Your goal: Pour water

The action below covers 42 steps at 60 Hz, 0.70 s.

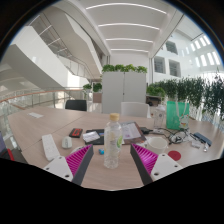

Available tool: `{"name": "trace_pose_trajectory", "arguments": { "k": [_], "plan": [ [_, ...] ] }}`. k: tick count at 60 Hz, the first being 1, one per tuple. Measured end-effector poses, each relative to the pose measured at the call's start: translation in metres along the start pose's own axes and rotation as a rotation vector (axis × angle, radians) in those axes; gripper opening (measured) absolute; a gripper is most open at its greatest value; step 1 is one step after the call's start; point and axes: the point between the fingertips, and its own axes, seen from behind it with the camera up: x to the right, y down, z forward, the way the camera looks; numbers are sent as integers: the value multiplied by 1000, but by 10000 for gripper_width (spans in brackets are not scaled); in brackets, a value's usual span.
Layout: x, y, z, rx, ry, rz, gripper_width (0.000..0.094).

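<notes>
Between the two fingers of the gripper stands a clear plastic water bottle with a pale cap, upright on the light tabletop. The magenta pads flank its lower body closely, but whether both actually press on it cannot be told, so the grip is uncertain. Just right of the bottle sits a pink bowl, with a small red object beside it. Beyond stands a tall green bottle. Left of the fingers lies a white flat object, and small items are scattered farther back. Behind the table, white planter boxes carry green foliage.
</notes>
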Motion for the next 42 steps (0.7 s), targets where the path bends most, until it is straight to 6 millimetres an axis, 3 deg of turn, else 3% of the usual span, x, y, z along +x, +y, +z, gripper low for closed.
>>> {"name": "trace_pose_trajectory", "arguments": {
  "k": [8, 17, 19, 21, 22, 27, 38, 42],
  "plan": [
    [3, 14, 80, 4, -16, 3, 837],
    [3, 22, 139, 24, -43, 48, 826],
    [1, 25, 150, 23, -52, 51, 762],
    [-2, 33, 161, -4, -60, 48, 610],
    [-3, 40, 165, -20, -68, 49, 542],
    [-3, 30, 168, 35, -68, 40, 525],
    [-3, 34, 173, 4, -69, 51, 379],
    [-5, 37, 171, -51, -96, 138, 379]
  ]
}}
